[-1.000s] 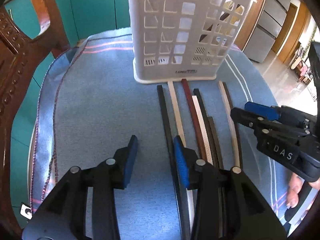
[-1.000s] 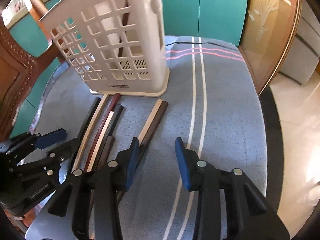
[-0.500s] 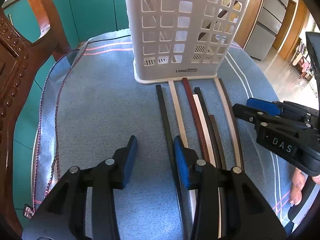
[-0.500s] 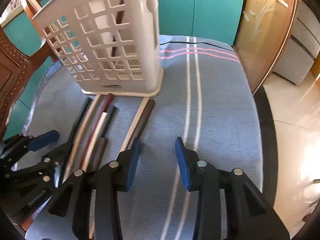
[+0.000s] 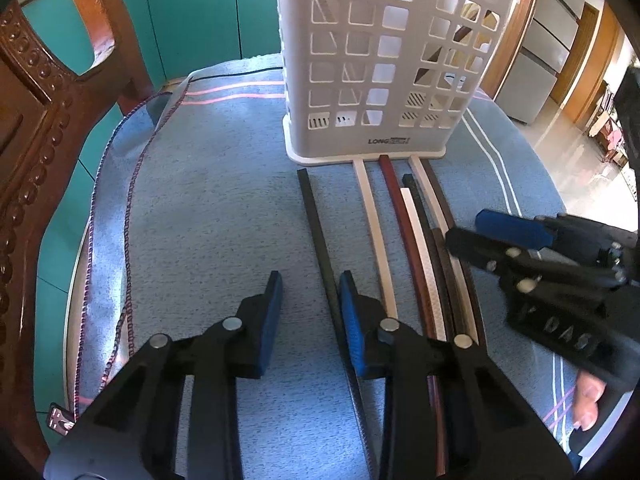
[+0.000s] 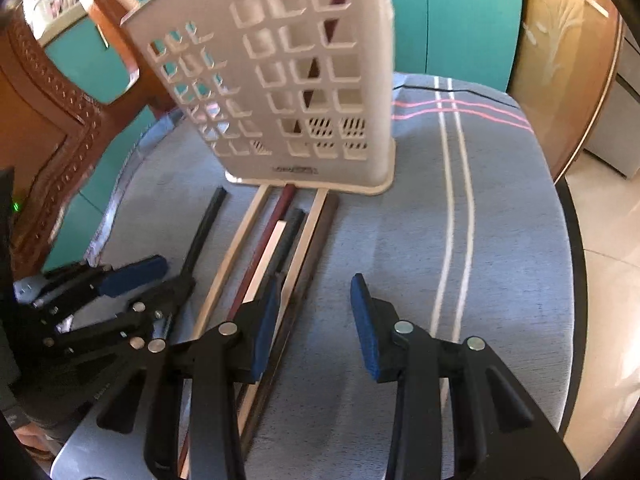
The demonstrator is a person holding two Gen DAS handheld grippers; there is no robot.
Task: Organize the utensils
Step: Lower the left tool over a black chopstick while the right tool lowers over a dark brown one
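You are at the pick-up step: nothing is gripped yet. Nearest you, the left tongs [image 5: 310, 292] stand part open over the blue woven cloth on the desk [image 5: 208, 216], empty, and their jaws have just been closing a little; the long black chopstick [image 5: 316, 224] runs just inside the right-hand blue pad [image 5: 352, 320], not pressed by both. The right tongs [image 6: 316, 308] are also part open and empty, with the left pad over the outer edge of the bundle. Beyond both lies the row of loose chopsticks [image 5: 416, 232] in cream, maroon, black and dark brown, side by side, their far ends touching or nearly touching the base of the white slotted plastic utensil basket [image 5: 384, 60], which stands upright and appears to hold a dark stick or two already. Next, centre one stick between the pads, close fully, lift, and tip it into the basket. Compared with a second ago, the right tongs sit closer to the bundle; the black stick now lies apart from the others.
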